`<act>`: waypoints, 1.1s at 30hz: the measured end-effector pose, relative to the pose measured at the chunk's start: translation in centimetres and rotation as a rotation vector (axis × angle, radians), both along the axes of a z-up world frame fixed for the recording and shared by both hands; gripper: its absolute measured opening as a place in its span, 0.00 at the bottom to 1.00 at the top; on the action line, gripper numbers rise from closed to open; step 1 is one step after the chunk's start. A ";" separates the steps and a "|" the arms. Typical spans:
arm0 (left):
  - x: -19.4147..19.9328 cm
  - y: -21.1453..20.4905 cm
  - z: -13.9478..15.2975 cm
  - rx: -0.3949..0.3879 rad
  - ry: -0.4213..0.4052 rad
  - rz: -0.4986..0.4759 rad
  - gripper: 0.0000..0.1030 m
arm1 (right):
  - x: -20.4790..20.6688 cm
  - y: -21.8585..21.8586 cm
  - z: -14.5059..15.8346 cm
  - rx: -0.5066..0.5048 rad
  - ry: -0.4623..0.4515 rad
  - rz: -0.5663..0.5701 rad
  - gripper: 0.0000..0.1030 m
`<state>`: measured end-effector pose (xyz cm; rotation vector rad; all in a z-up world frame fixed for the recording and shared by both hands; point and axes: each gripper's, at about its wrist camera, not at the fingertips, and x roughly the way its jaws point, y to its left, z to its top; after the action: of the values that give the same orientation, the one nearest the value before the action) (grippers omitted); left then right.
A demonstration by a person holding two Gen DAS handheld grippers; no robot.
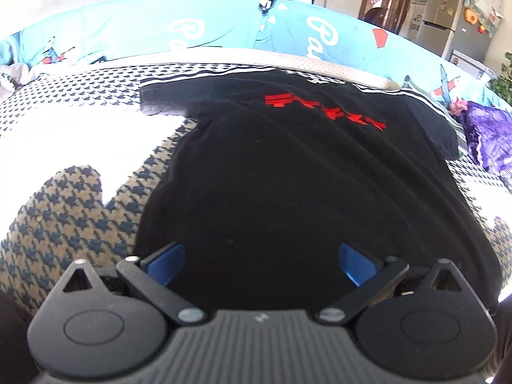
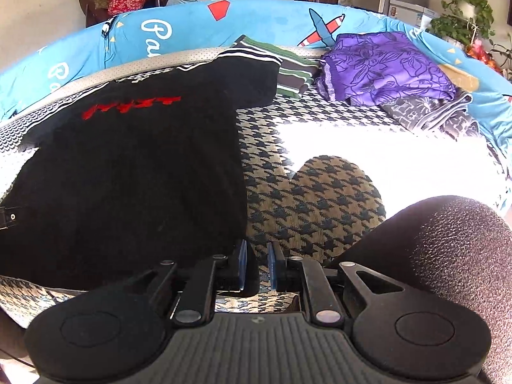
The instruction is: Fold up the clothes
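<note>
The shirt (image 1: 288,176) was found directly under the wide-open left gripper (image 1: 260,264); the near-shut, empty right gripper (image 2: 256,268) sat just off its right edge.

Houndstooth cover (image 2: 313,198), blue printed cushions (image 2: 198,25), perhaps a fridge (image 1: 448,19) behind.

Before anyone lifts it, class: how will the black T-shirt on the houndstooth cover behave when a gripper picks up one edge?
The black T-shirt is probably floppy: it lies flat with soft wrinkles. Likely light, being thin cloth. It may drag on the textured houndstooth cover rather than slide.
</note>
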<state>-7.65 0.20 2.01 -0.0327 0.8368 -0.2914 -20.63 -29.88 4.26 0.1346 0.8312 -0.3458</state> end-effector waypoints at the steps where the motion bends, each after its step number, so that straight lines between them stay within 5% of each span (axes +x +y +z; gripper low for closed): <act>1: 0.1 0.2 0.1 -0.001 0.000 0.011 1.00 | -0.1 0.0 0.2 0.011 -0.012 0.010 0.20; 5: 0.4 1.3 0.9 0.003 -0.026 0.062 1.00 | -0.5 0.3 1.1 0.008 -0.082 0.020 0.30; 9: 1.4 1.9 1.1 0.093 -0.013 0.113 1.00 | 0.5 1.2 1.1 0.078 -0.102 0.123 0.30; 15: 2.0 4.3 0.9 0.055 0.041 0.158 1.00 | 1.9 4.5 -1.1 0.156 -0.044 0.294 0.30; 26: 3.5 6.7 1.8 0.111 0.037 0.186 1.00 | 4.2 8.7 -2.8 0.223 0.025 0.502 0.30; 33: 5.3 7.8 3.7 0.097 0.001 0.178 1.00 | 5.6 12.4 -2.9 0.176 0.031 0.676 0.30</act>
<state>-2.38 7.98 5.69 -0.0164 0.8425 -0.0833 -15.08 -17.52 1.35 0.0061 0.8867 0.3621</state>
